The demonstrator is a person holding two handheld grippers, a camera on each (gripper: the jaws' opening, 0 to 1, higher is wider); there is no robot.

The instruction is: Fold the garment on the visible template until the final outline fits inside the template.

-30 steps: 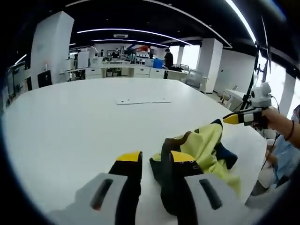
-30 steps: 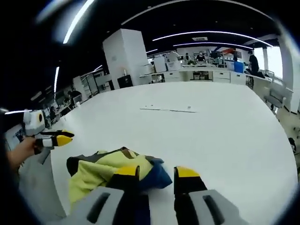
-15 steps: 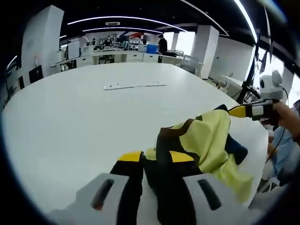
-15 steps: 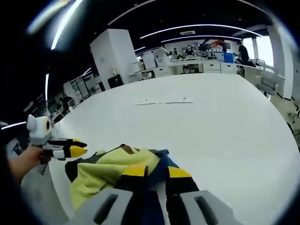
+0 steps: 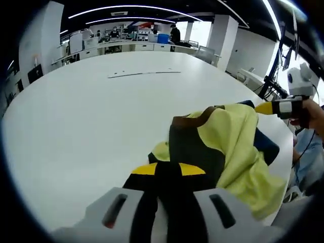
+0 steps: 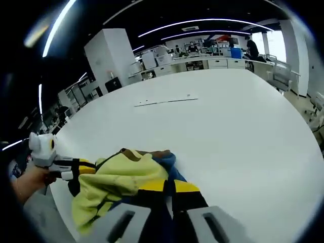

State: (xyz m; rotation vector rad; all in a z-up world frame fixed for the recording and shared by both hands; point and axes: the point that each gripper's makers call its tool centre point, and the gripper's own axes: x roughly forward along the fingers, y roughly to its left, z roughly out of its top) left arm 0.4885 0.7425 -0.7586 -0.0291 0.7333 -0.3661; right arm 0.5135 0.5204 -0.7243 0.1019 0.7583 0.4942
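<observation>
The big white surface point(image 5: 76, 116) is stretching out smooth and matte ahead of both grippers, with a thin pale strip point(image 5: 144, 73) lying flat well beyond them. Right at the jaws, near the surface's edge, the garment point(image 5: 223, 147) is sitting in a crumpled heap, yellow-green with dark and blue panels and a brown collar; I'm guessing light, floppy knit, so hems or shoulders are the spots to grab. The left gripper point(image 5: 168, 171) is pinching dark fabric, and the right gripper point(image 6: 163, 186) is pressing together on a fold too.
</observation>
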